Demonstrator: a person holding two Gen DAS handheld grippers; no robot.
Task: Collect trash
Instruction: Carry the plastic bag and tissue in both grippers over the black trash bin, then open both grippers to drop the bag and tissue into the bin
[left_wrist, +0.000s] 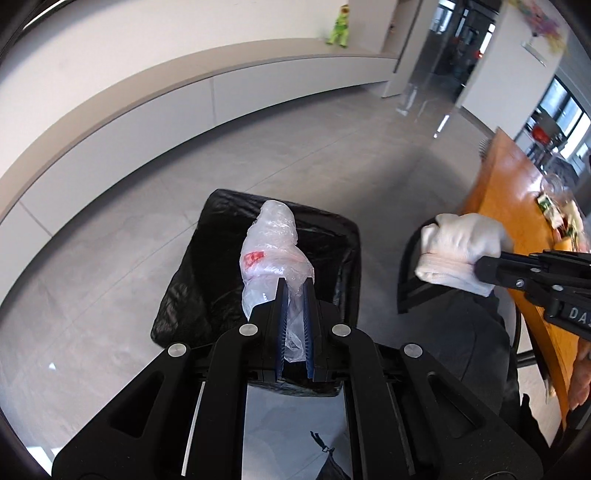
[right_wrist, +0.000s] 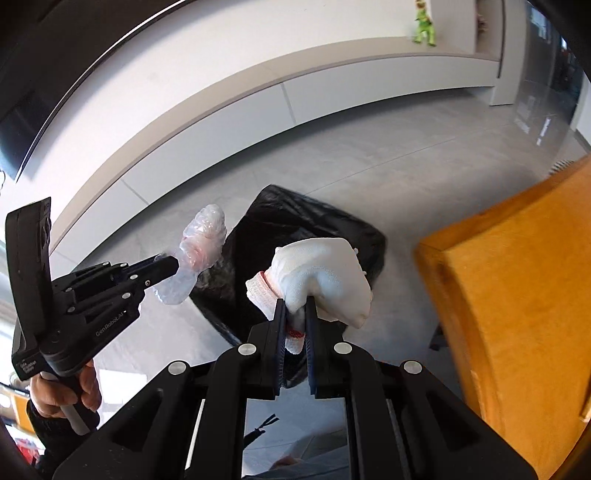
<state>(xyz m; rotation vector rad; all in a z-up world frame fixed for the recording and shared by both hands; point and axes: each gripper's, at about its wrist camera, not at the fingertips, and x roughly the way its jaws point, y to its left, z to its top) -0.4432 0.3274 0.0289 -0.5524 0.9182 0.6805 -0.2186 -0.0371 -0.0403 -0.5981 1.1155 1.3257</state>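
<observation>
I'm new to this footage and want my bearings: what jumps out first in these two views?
Each gripper carries a piece of trash: the left gripper is shut on a crumpled clear plastic bag, the right gripper on a white cloth glove. Both hang above a bin lined with a black trash bag on the grey floor. An orange wooden table fills the right side.

A green toy figure (left_wrist: 339, 31) stands on the long pale ledge (left_wrist: 207, 62) at upper centre; an orange wooden tabletop (right_wrist: 517, 295) fills the right edge.
</observation>
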